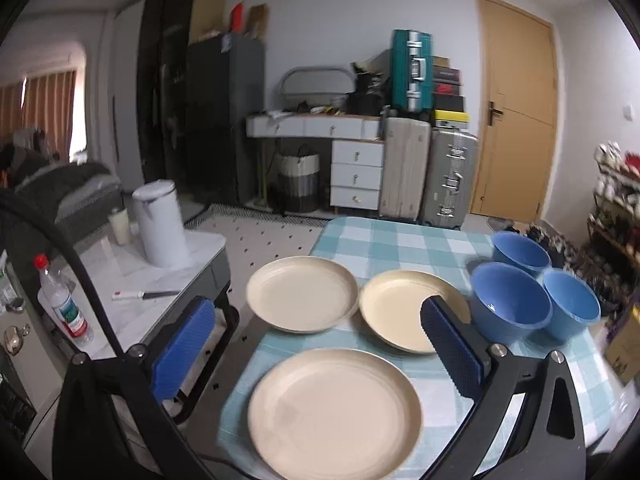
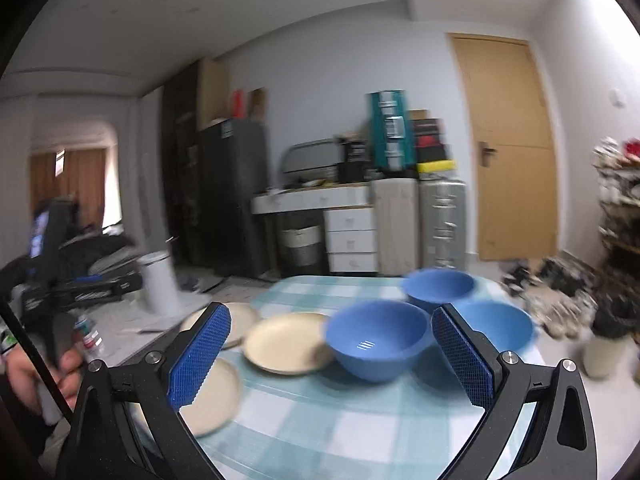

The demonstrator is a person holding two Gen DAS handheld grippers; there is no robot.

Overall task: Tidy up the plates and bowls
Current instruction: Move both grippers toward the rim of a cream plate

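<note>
Three cream plates lie on the blue checked tablecloth (image 1: 400,240): a near plate (image 1: 334,412), a far left plate (image 1: 302,294) and a right plate (image 1: 400,310). Three blue bowls stand to the right: a near bowl (image 1: 510,306), a right bowl (image 1: 572,304) and a far bowl (image 1: 520,252). My left gripper (image 1: 316,322) hangs open above the plates with nothing between its fingers. In the right wrist view my right gripper (image 2: 332,332) is open, level with the near blue bowl (image 2: 378,344); the right bowl (image 2: 496,328), the far bowl (image 2: 438,288) and a plate (image 2: 286,342) lie beyond.
Left of the table stands a marble side table (image 1: 132,280) with a white kettle (image 1: 160,224), a knife (image 1: 146,295) and a water bottle (image 1: 62,300). A person's hand (image 2: 66,368) holds the left gripper. Suitcases, drawers and a door stand behind; a cluttered shelf (image 1: 616,200) is right.
</note>
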